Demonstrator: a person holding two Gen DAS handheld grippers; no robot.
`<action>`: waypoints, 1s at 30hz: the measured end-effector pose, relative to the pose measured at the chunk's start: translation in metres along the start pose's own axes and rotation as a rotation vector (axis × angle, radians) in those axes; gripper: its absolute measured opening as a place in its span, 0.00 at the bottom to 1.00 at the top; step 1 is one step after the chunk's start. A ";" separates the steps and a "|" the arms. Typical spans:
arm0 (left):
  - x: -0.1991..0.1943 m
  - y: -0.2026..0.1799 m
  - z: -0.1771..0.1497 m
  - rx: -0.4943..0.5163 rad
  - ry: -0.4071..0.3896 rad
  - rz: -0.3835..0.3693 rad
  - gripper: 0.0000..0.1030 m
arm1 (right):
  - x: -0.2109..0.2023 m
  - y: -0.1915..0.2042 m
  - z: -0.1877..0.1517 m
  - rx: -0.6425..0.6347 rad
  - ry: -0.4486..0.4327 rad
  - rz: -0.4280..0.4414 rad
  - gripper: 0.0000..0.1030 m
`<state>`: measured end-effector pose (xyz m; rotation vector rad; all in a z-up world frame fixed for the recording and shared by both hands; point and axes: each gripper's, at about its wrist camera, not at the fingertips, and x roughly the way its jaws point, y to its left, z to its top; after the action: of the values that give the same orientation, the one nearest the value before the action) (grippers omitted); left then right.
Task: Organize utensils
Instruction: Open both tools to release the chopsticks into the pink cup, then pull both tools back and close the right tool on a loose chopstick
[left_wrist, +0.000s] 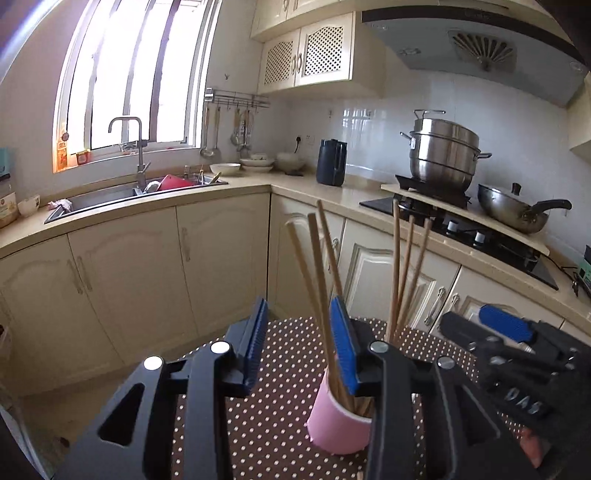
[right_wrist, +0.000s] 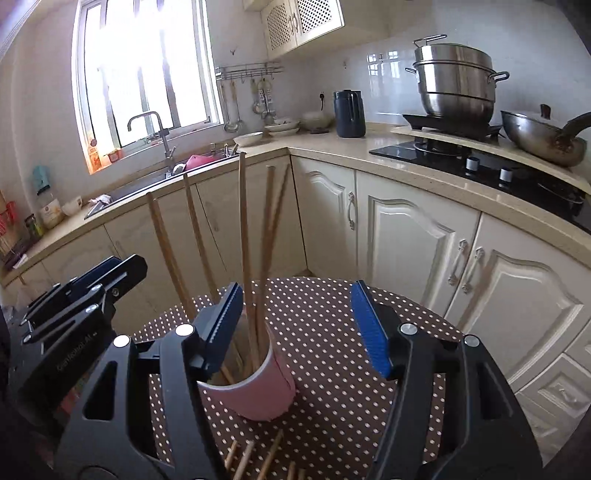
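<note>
On the side of my right gripper (right_wrist: 295, 325), as my left camera catches it, raised letters read "DAS", seen upside down; on my left gripper (left_wrist: 299, 343), seen from the right camera, small print runs along the body, too fine for me to read with confidence. Both of my grippers are released: the blue pads (left_wrist: 341, 343) stand apart and press on nothing

The pink cup (right_wrist: 258, 387) stands on the round brown polka-dot table (right_wrist: 332, 314), tilted a little in both views, its mouth upward. The wooden chopsticks (right_wrist: 245, 240) in it stand nearly upright, long axes running up from the cup and fanning outward, upper ends spread left and right. From my left camera, one bundle rises just beside the right-hand pad; whether it touches I cannot tell. More chopsticks (right_wrist: 271, 456) lie flat on the table in front of the cup, near my right gripper's base, pointing roughly toward the cup
</note>
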<state>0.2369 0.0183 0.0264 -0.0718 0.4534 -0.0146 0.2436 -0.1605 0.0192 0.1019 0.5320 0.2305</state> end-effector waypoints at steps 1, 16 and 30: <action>-0.002 0.001 -0.002 0.002 0.002 0.000 0.34 | -0.004 0.000 -0.003 0.003 0.001 0.002 0.59; -0.040 0.002 -0.018 0.008 0.016 0.008 0.39 | -0.038 -0.004 -0.023 0.023 0.017 -0.025 0.67; -0.065 0.004 -0.062 0.020 0.106 -0.001 0.49 | -0.050 -0.007 -0.064 -0.007 0.130 -0.074 0.75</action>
<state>0.1513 0.0201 -0.0007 -0.0517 0.5589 -0.0242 0.1704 -0.1774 -0.0126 0.0606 0.6632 0.1672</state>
